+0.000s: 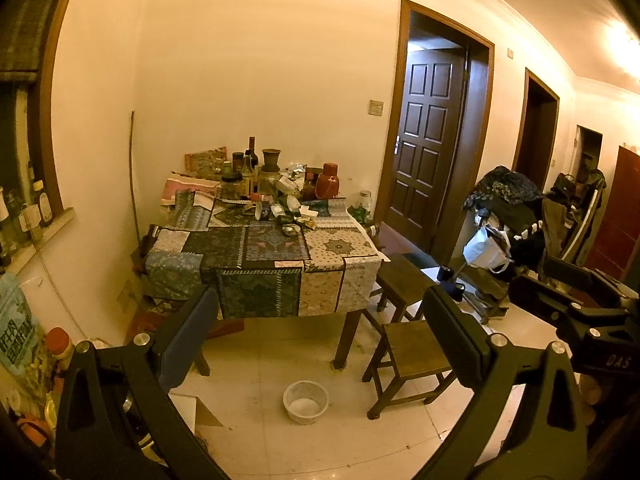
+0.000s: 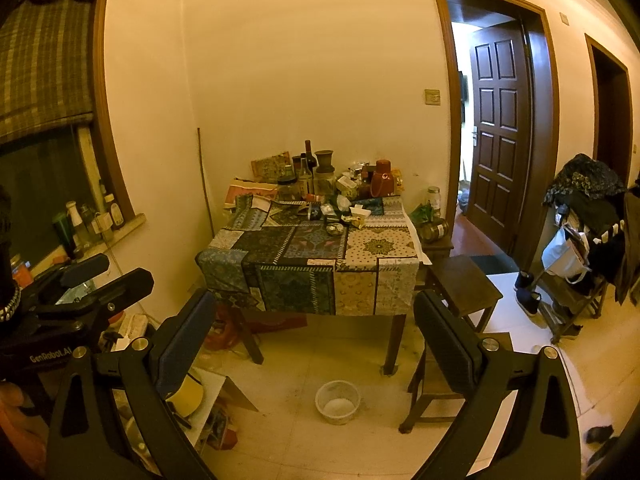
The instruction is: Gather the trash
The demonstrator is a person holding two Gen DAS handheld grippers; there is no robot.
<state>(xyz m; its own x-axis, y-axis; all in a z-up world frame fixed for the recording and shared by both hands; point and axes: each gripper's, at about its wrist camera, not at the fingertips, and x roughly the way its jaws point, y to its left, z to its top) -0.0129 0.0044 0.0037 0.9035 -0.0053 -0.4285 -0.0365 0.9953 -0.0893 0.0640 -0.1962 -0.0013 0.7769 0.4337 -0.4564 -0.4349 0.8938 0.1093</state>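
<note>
Both grippers, left (image 1: 320, 328) and right (image 2: 314, 328), hang with fingers spread wide and empty, well short of a table (image 1: 362, 258) draped in patchwork cloth. Wrappers and scraps (image 1: 294, 216) lie mid-table before glass bottles and jars crowding its far edge. A white mesh basket (image 1: 306, 402) sits on floor tiles near the table's front leg.

White bin (image 1: 305, 402) upright on floor

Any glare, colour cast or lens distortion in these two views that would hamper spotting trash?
Left wrist view: blown-out ceiling lamp glare at upper right, strong amber cast, door frames bowed. Right wrist view: same amber cast, curved dark wooden door, dim plaid window blind; the small clutter on the patchwork-cloth table is too small to make out.
</note>
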